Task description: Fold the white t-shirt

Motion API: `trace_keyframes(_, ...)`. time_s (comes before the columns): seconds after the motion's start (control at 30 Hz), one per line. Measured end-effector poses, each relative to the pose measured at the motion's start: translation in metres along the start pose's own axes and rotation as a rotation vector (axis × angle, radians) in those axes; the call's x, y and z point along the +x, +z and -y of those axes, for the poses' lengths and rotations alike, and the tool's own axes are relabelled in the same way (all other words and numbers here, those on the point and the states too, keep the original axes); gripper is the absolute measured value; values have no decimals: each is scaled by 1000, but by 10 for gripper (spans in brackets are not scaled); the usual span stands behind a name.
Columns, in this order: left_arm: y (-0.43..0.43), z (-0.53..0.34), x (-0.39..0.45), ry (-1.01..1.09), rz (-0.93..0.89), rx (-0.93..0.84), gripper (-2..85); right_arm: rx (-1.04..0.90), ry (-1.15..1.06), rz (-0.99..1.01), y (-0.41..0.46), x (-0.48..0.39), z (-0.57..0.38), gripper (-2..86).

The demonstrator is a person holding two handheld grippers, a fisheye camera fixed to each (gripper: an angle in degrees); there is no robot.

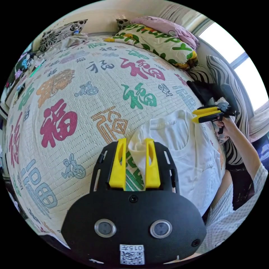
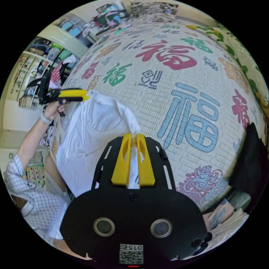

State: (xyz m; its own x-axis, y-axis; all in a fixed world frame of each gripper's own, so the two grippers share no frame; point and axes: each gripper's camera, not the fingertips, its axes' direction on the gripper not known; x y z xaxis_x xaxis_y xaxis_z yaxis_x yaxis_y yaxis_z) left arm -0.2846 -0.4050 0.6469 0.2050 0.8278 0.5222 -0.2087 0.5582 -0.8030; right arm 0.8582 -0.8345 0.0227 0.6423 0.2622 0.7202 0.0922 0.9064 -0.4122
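Grippers (image 1: 135,145) (image 2: 134,140) pinch white t-shirt (image 1: 179,145); lettering unreadable.

Bright daylight came from the blown-out window (image 1: 238,53); bedspread (image 1: 84,92) evenly lit, sharp at centre, fisheye bending and smearing the edges.

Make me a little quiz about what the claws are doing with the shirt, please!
1. True or false: the white t-shirt is folded into a neat square on the bedspread.
2. What is the right claw pinching? A) a pillow B) the white t-shirt C) a black cloth
3. Fill in the blank: the right claw's two jaws are the colour ____.

Key: 1 false, it is unfolded and hangs from the right claw. 2 B. 3 yellow.
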Motion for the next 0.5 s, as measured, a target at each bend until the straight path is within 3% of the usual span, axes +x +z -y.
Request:
trace_keyframes(0.13,-8,8,-1,40,-53,-58,9,-88,-56,36,-11,-4,-8,24)
trace_keyframes(0.27,-32,20,-10,17,-91,-23,3,-4,-5,-21,-54,4,-22,10)
trace_keyframes(0.37,-48,37,-3,40,-74,-22,3,36,26,50,-82,9,-26,7)
trace_keyframes(0.5,-58,60,18,102,-16,-60,4,-14,-10,-85,-97,-12,-26,5)
